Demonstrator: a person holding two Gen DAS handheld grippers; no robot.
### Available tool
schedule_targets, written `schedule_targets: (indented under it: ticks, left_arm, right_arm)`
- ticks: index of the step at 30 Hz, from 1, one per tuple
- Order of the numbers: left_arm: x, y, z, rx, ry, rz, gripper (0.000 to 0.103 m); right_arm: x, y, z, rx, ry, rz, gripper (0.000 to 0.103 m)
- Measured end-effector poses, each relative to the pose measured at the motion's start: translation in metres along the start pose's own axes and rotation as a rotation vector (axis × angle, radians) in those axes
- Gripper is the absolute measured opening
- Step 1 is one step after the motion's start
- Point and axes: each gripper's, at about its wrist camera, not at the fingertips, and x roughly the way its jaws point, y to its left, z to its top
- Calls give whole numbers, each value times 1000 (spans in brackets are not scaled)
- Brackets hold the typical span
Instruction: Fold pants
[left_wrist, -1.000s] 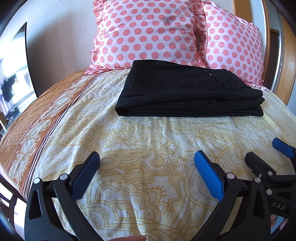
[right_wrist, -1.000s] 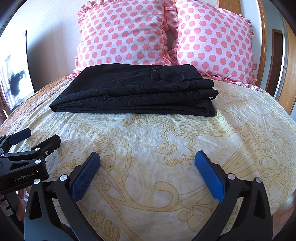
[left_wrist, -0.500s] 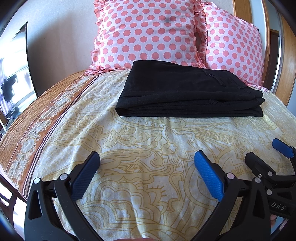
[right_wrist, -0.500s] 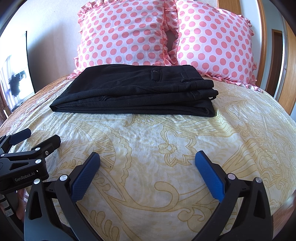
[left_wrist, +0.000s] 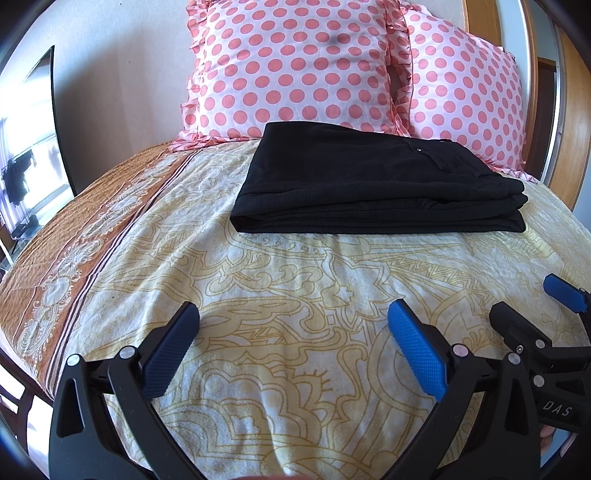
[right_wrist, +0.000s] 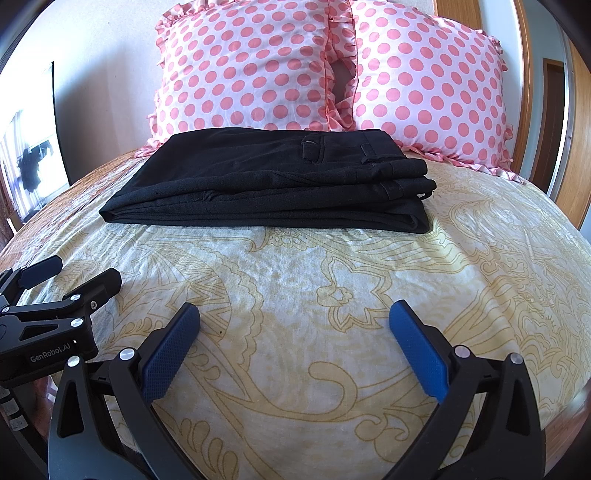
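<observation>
While spread wide and empty above the near edge of the bed (left_wrist: 280, 280), left gripper (left_wrist: 293, 343) and right gripper (right_wrist: 295, 343) side by side, well apart from the pants (right_wrist: 266, 184). Black pants folded into a flat, layered stack toward the head edge of the bed, on the yellow patterned cover, waistband end toward the right edge. Just behind the stack, two pink polka-dot pillows (left_wrist: 295, 70) upright against the wall.

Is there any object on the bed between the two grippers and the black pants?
Nothing visible. Between the left gripper, the right gripper and the folded black pants lies only bare yellow bedspread. Both pairs of jaws stand open. The pillows sit behind the pants.
</observation>
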Motion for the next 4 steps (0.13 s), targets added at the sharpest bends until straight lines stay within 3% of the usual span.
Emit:
schedule_targets:
  ticks: [4]
  left_arm:
    - [0,0,-1,1,-3,0,101]
  right_arm:
    - [0,0,0,0,0,0,102]
